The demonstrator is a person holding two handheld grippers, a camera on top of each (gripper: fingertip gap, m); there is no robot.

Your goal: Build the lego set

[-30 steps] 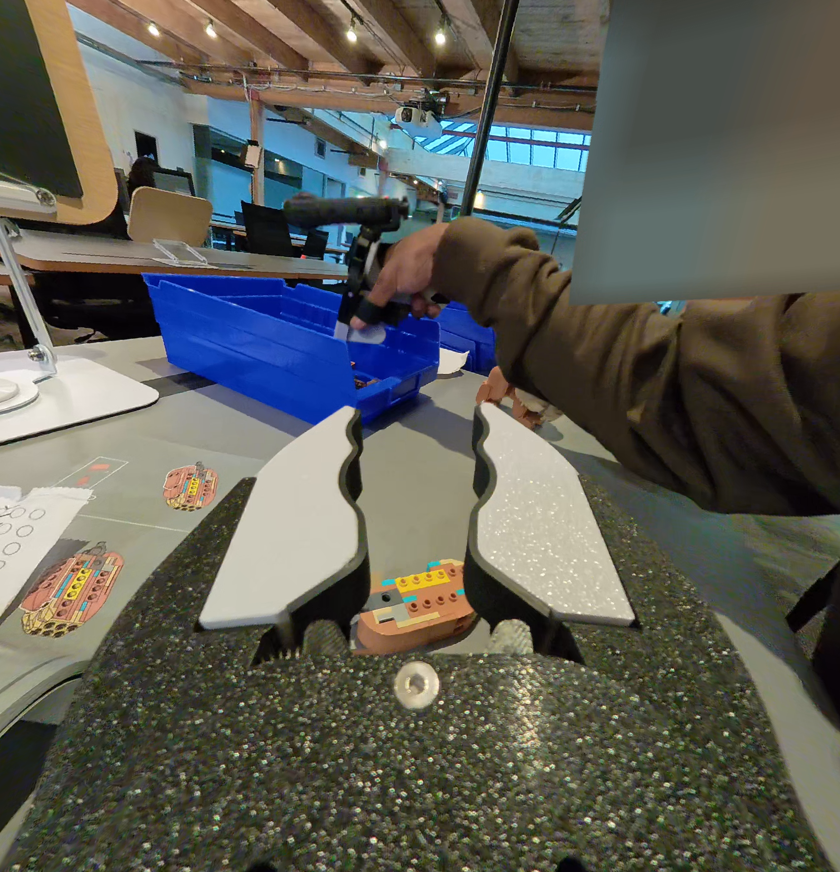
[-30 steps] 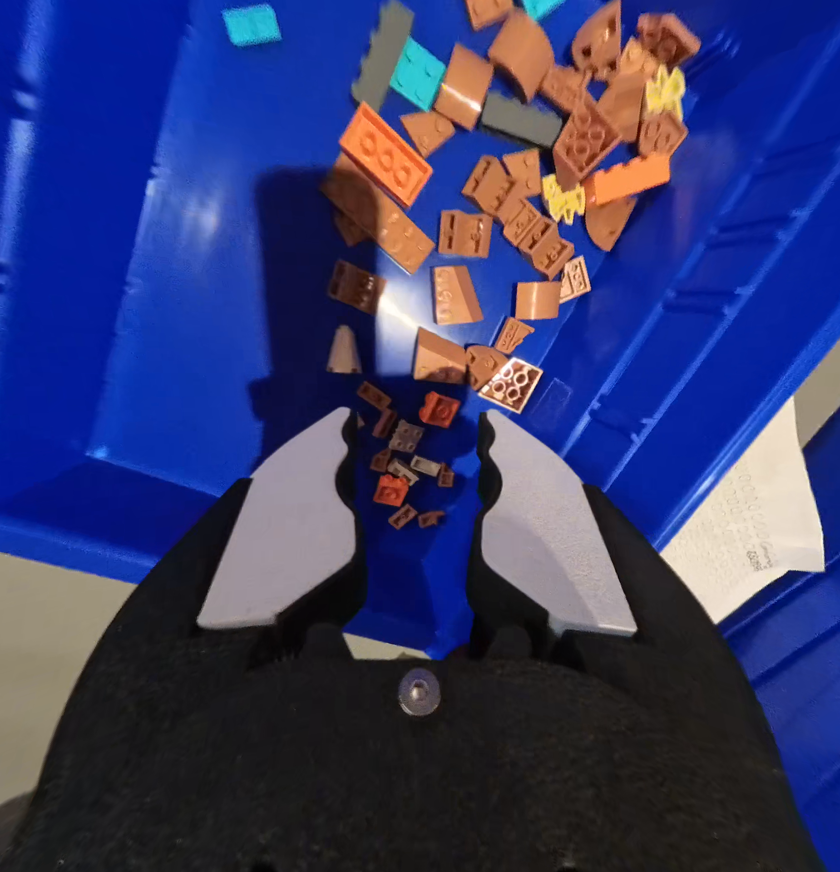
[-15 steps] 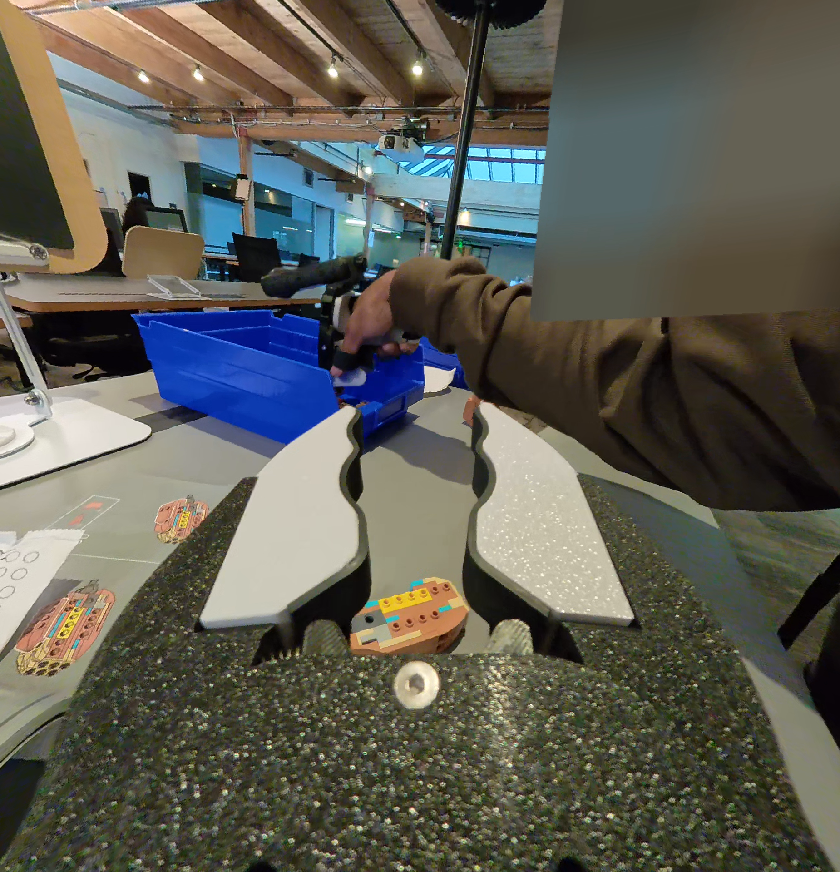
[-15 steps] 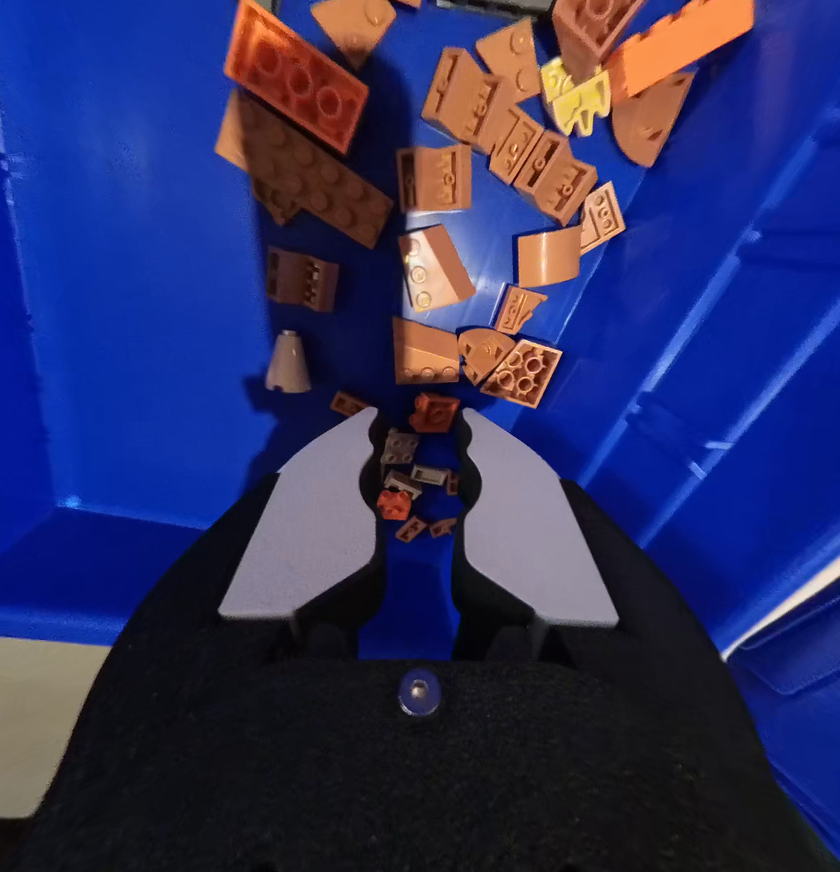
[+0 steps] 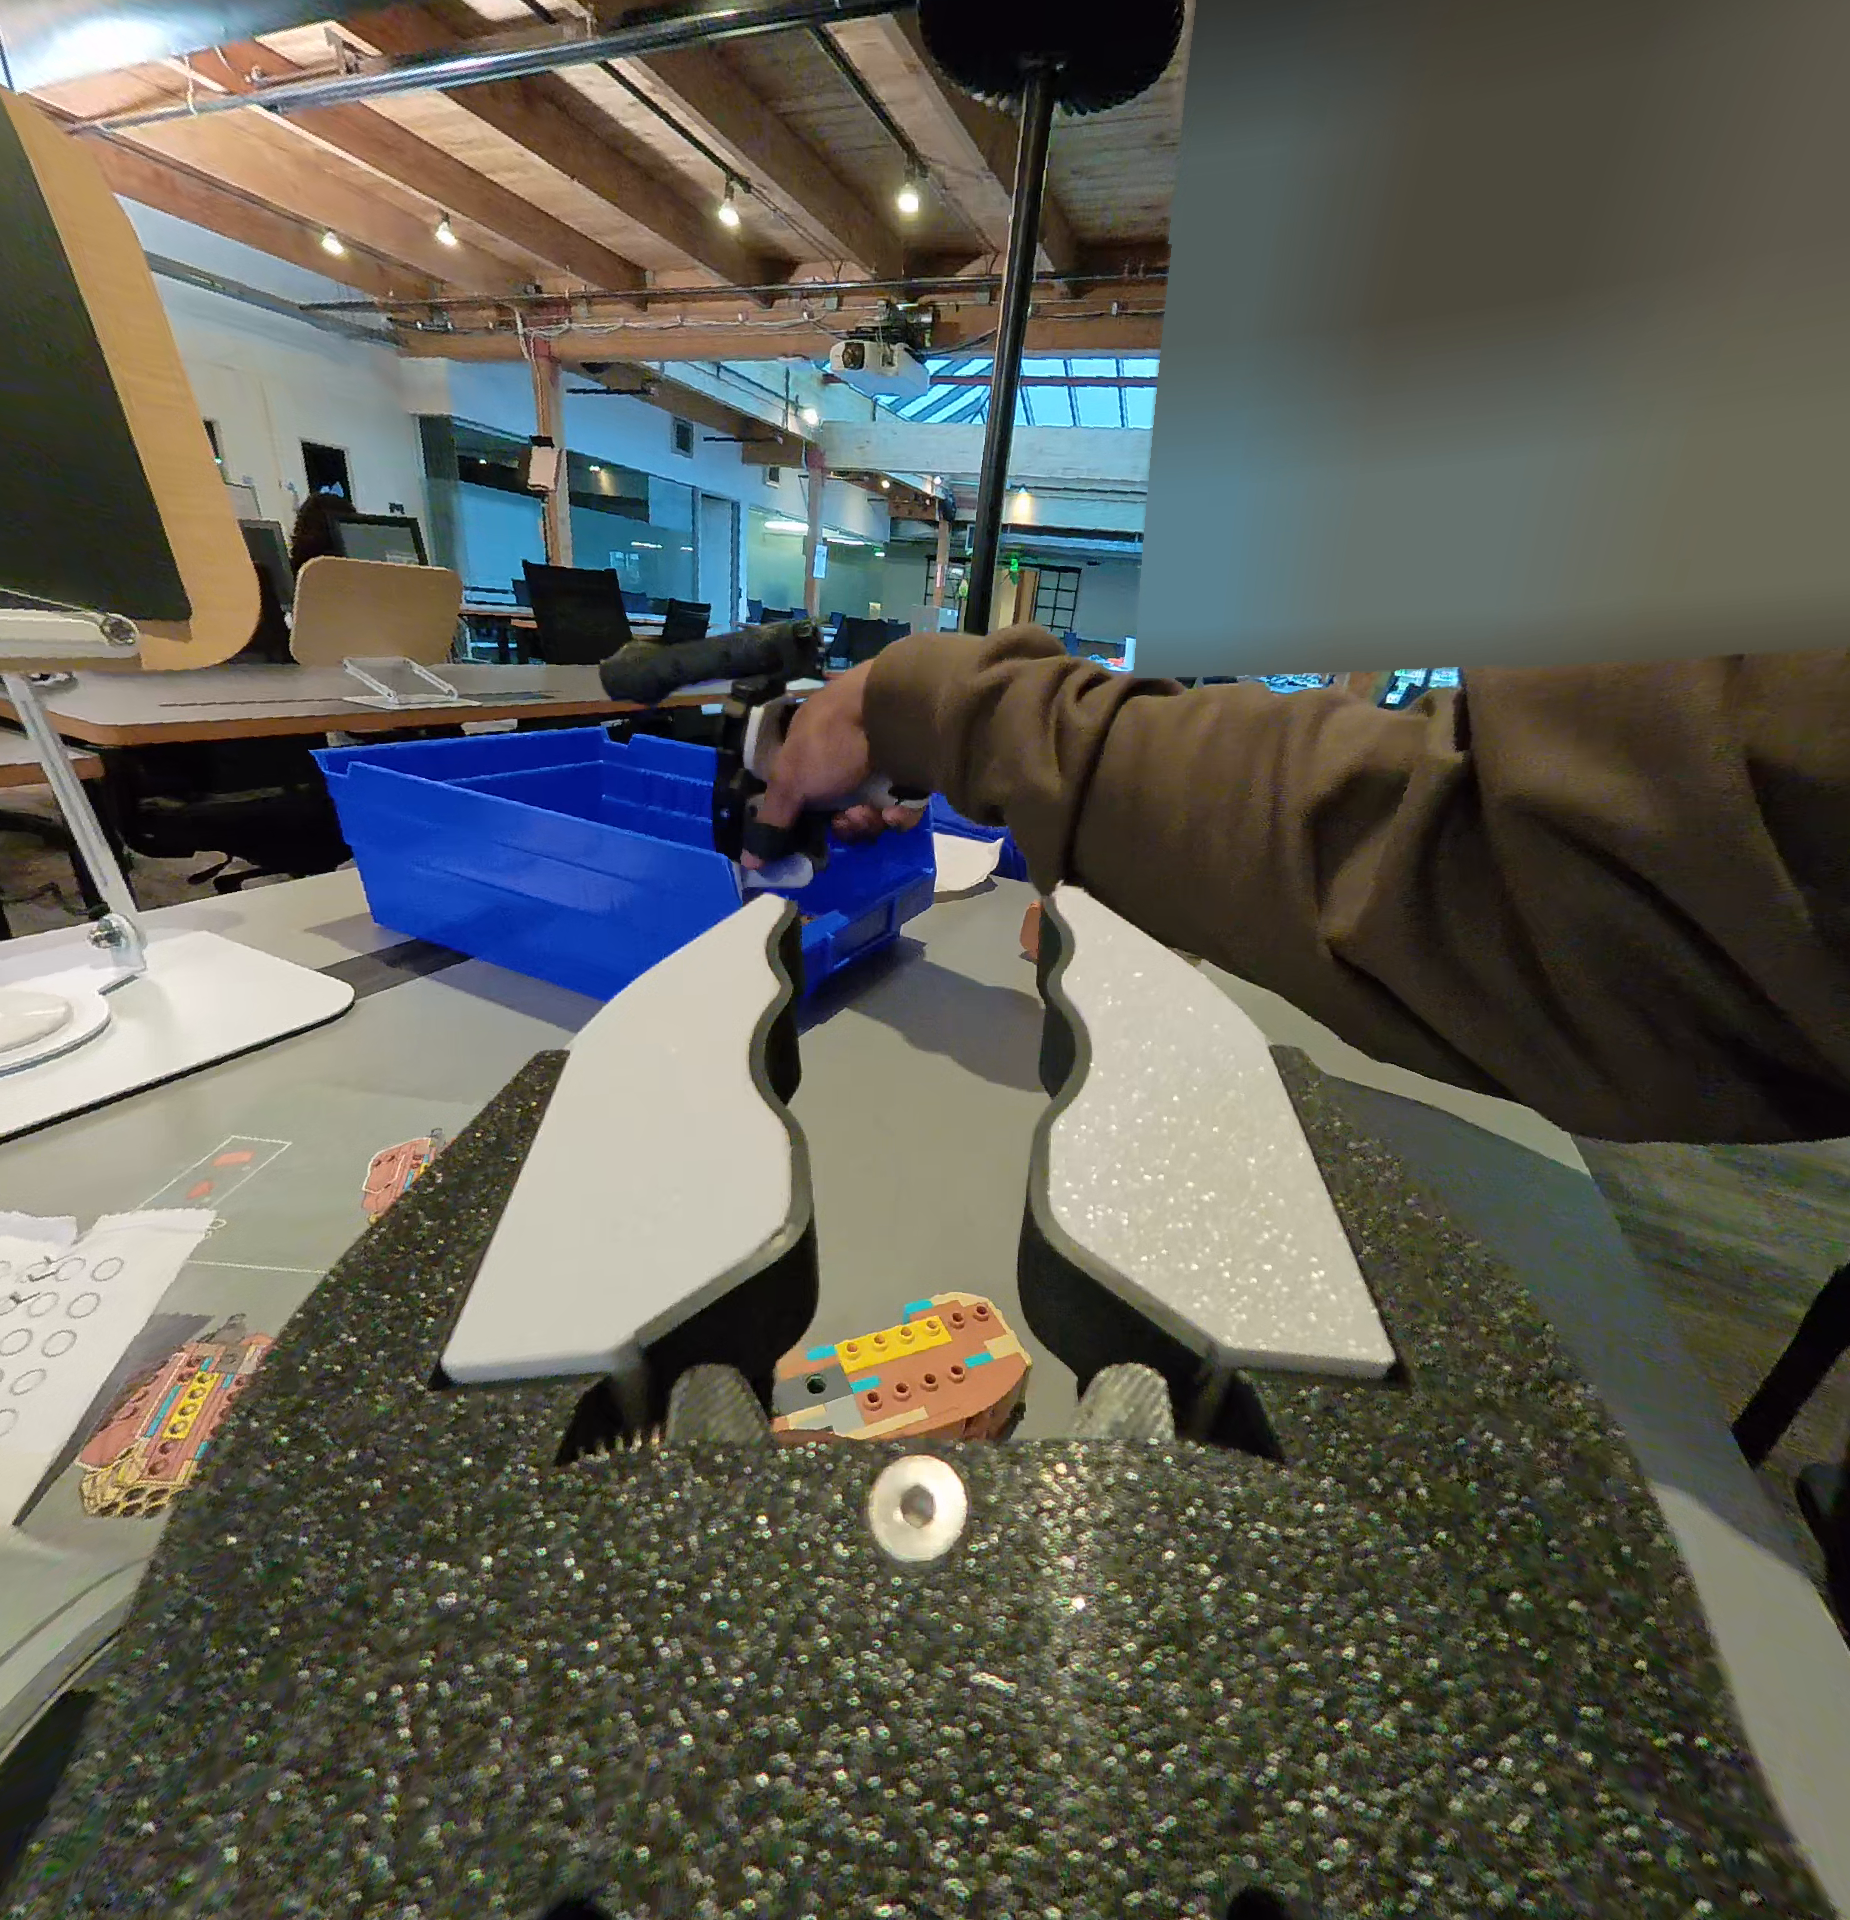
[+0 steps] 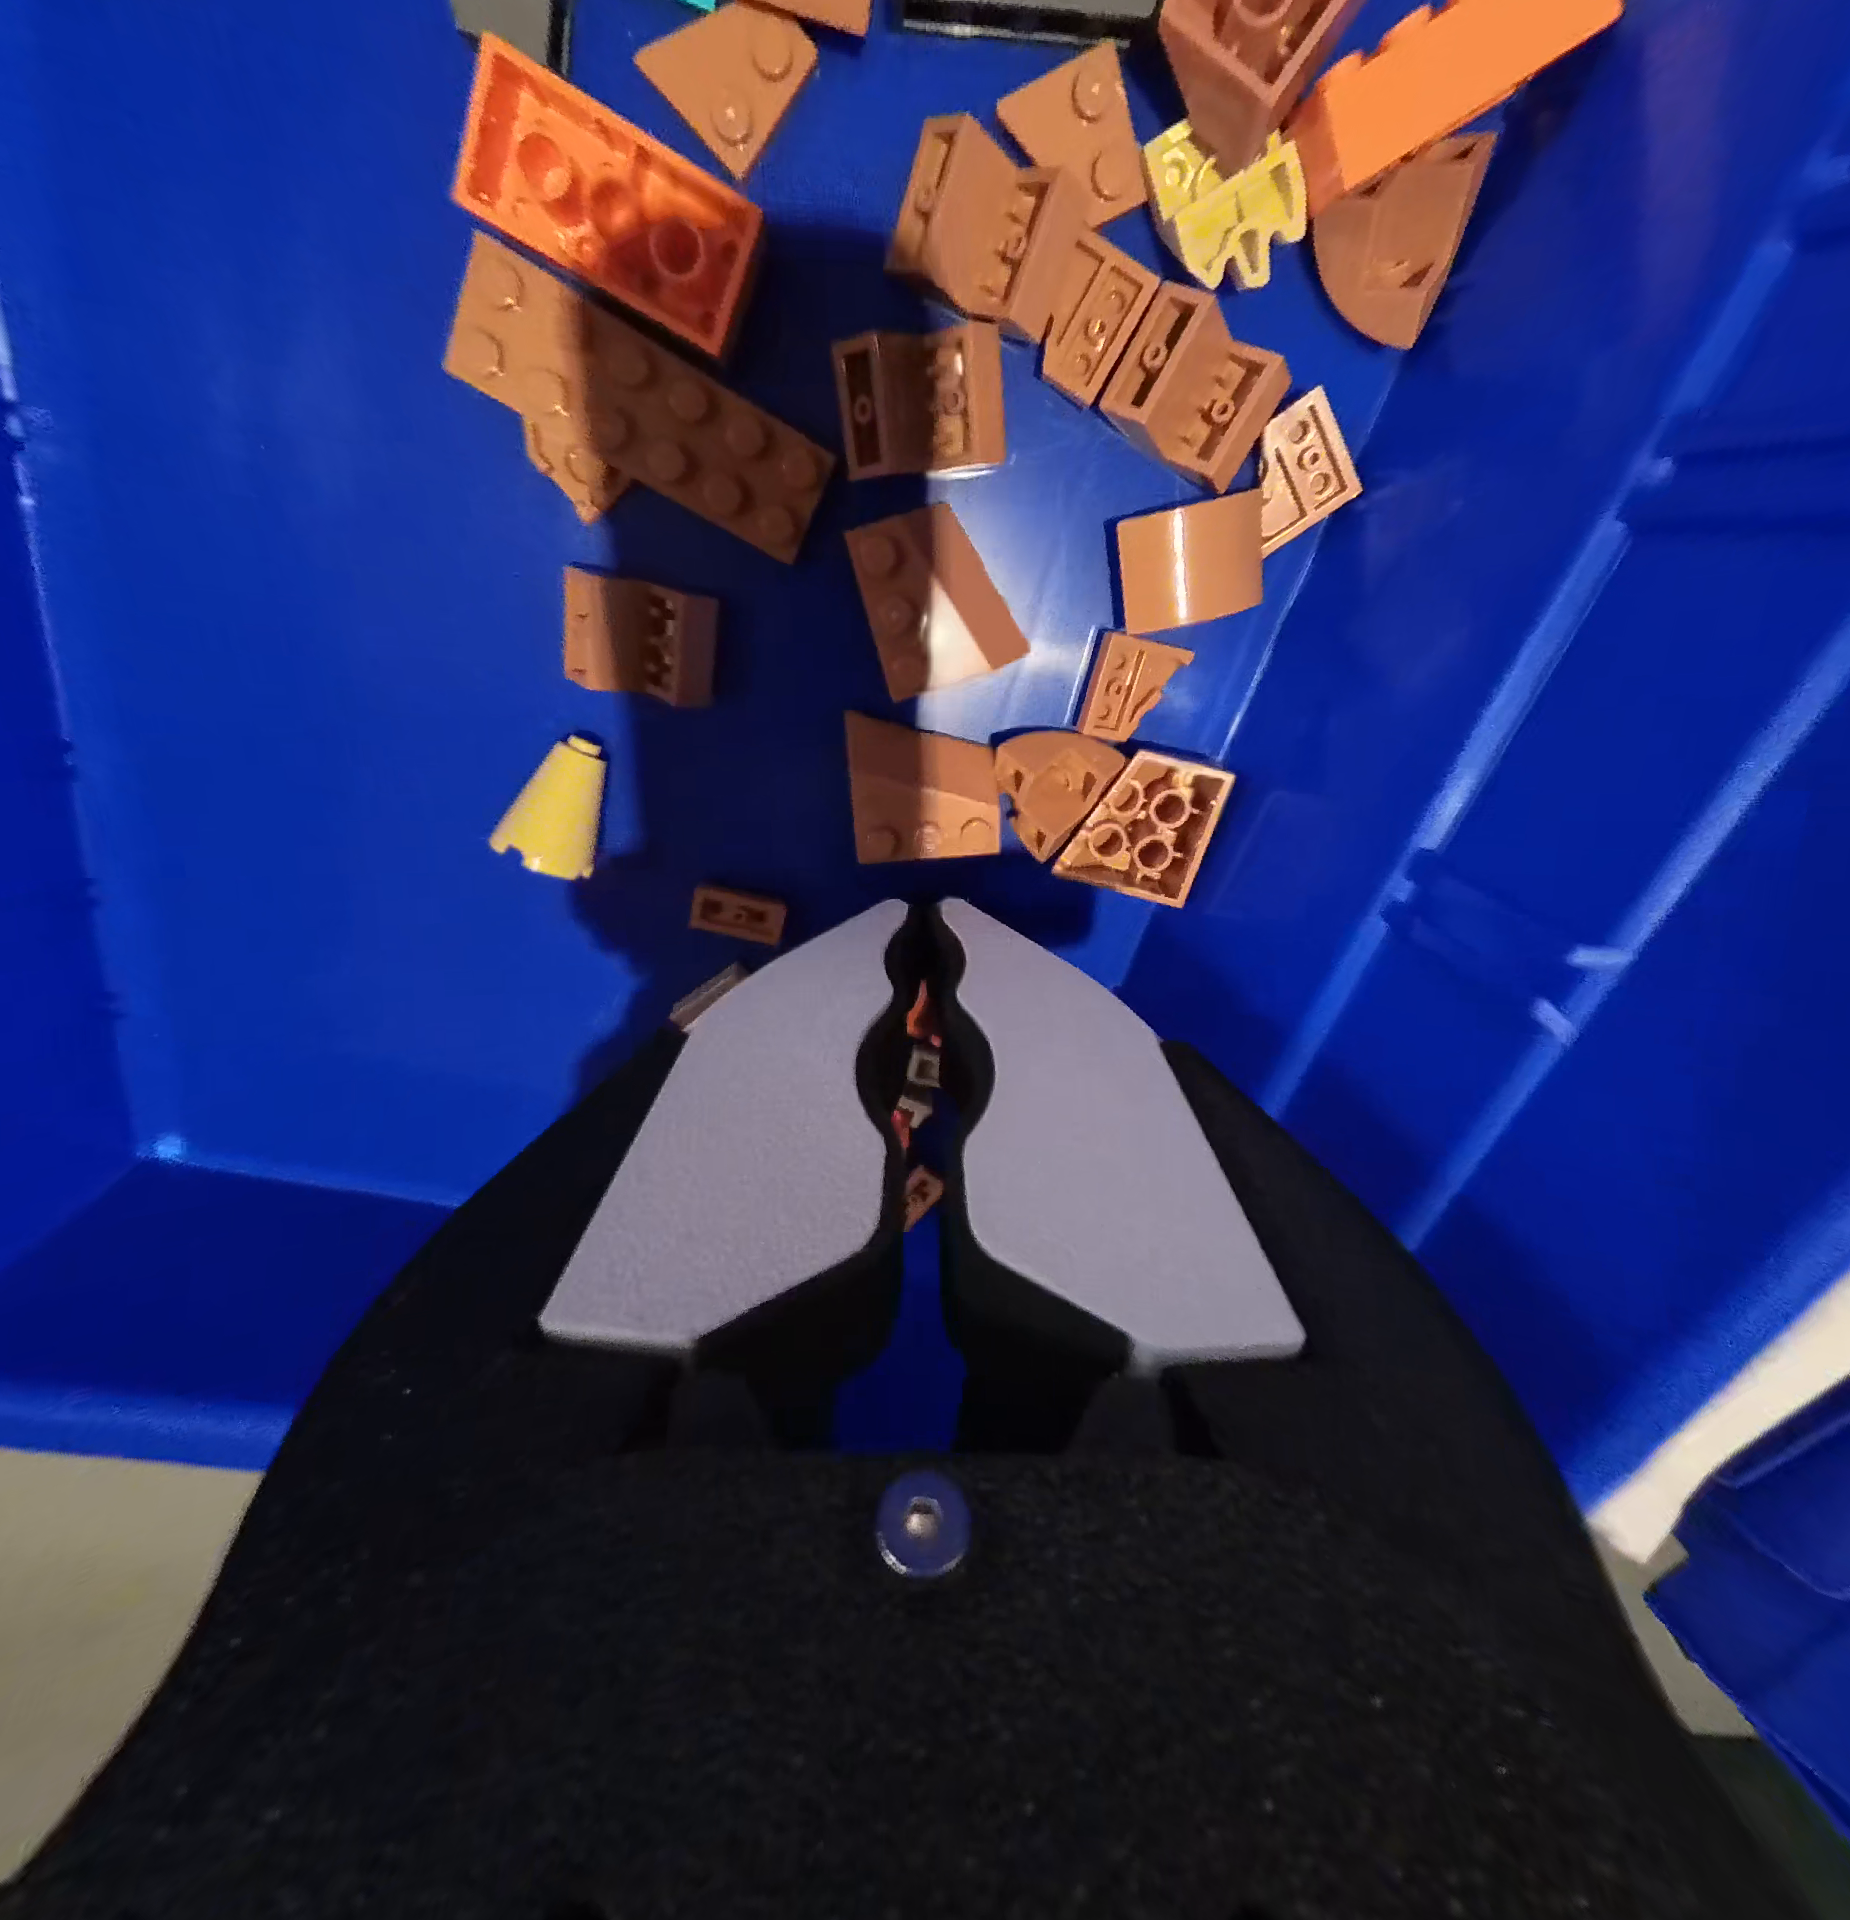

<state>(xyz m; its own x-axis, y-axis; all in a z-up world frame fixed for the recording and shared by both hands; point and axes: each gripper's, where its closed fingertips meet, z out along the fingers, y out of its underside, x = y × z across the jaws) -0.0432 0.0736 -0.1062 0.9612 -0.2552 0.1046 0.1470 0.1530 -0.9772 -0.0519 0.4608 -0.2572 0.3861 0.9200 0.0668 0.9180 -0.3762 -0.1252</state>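
Note:
My left gripper (image 5: 913,966) is open and empty, held over the grey table (image 5: 921,1122). A partly built brown lego model (image 5: 900,1371) with yellow and teal pieces lies on the table between the bases of its fingers. My right gripper (image 6: 922,912) is down inside the blue bin (image 6: 225,623) with its jaws closed tip to tip over a cluster of tiny pieces (image 6: 919,1070). I cannot tell whether one is pinched. Brown, orange and yellow bricks (image 6: 630,416) lie beyond the tips. In the left wrist view the right gripper (image 5: 770,868) dips into the bin (image 5: 547,831).
A yellow cone (image 6: 552,810) lies left of the right gripper's tips. A printed instruction sheet (image 5: 173,1392) and white paper (image 5: 27,1340) lie at the table's left, behind them a white monitor stand base (image 5: 173,1018). A person's brown sleeve (image 5: 1316,862) crosses from the right. The gap from one gripper's tips to the other's is roughly 40 cm.
My right gripper went deeper into the bin and closed from wide open to tips together over the tiny pieces. My left gripper stayed open and drew back a little from the bin.

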